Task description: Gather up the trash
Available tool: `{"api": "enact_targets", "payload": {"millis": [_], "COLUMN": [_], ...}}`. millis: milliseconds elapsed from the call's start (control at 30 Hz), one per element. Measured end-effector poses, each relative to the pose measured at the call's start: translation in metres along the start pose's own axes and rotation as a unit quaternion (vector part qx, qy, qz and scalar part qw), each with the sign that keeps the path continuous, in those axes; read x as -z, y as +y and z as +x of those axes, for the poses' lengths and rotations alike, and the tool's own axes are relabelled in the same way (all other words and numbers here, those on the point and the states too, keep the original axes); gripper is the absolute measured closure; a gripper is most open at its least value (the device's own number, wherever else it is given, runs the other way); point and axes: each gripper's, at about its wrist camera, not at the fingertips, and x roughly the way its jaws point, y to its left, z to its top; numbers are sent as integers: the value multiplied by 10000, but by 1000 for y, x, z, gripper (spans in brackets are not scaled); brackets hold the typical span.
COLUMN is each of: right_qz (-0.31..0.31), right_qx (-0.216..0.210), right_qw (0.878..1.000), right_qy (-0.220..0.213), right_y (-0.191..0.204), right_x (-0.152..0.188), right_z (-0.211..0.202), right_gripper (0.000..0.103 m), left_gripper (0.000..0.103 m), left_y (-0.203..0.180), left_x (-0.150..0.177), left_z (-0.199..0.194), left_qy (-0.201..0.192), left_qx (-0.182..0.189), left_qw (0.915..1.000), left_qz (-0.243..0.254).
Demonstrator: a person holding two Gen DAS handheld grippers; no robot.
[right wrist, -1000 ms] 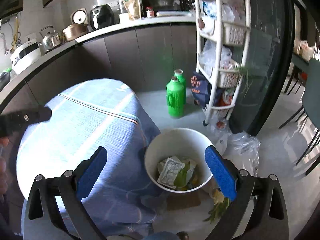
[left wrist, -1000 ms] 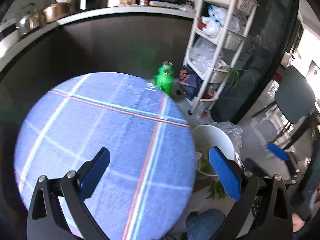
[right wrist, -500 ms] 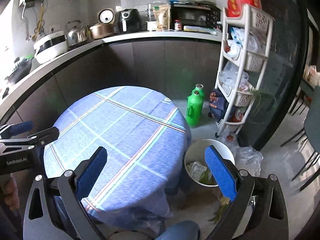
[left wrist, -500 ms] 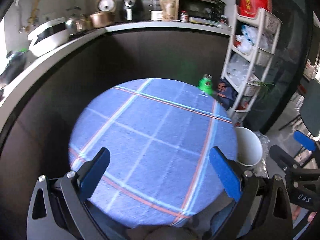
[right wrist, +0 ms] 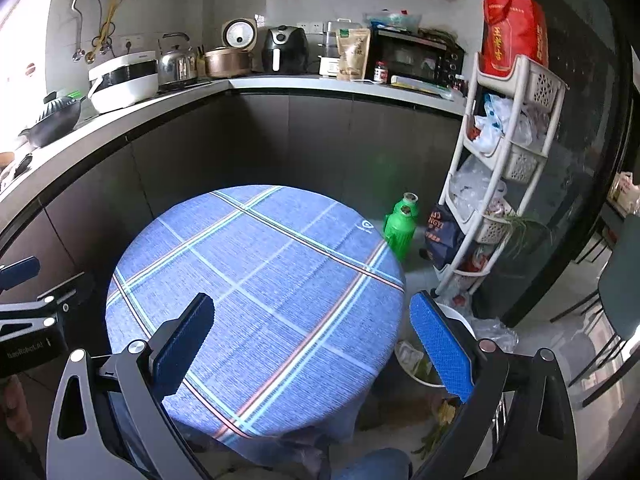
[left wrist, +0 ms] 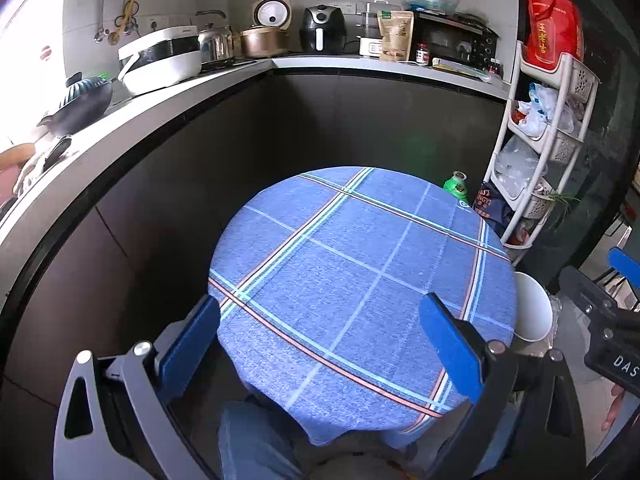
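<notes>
On my left tongs [left wrist: 320, 340] both blue pads stand wide apart and hold nothing; below them I see the round worktop [left wrist: 360, 280] with its blue checked cloth. The white bin [left wrist: 532, 308] is half hidden behind the worktop edge, so its inside is not visible there. My right tongs [right wrist: 312, 340] are also wide and empty. In this view the bin [right wrist: 416, 360] is partly covered by the right pad, and only some trash [right wrist: 408, 354] shows inside. Against one second ago, both cameras are higher and farther back, and the bin looks smaller. I read "DAS" on the other tool at the right edge; the red bag's [right wrist: 512, 32] writing is too small.
</notes>
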Motion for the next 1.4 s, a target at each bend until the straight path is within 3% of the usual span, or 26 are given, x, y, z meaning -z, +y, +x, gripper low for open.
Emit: {"api": "enact_targets", "payload": {"millis": [1400], "right_qz": [-69], "right_qx": [-10], "right_qw": [10000], "right_qy": [-12], "right_y": [9], "right_x": [-8], "right_z": [4], "right_gripper": [9], "left_gripper": [4], "left_y": [4], "left_x": [-1], "left_z": [-2], "left_qy": [-6], "left_qx": [3], "left_qw": [10000], "left_qz": [-28]}}
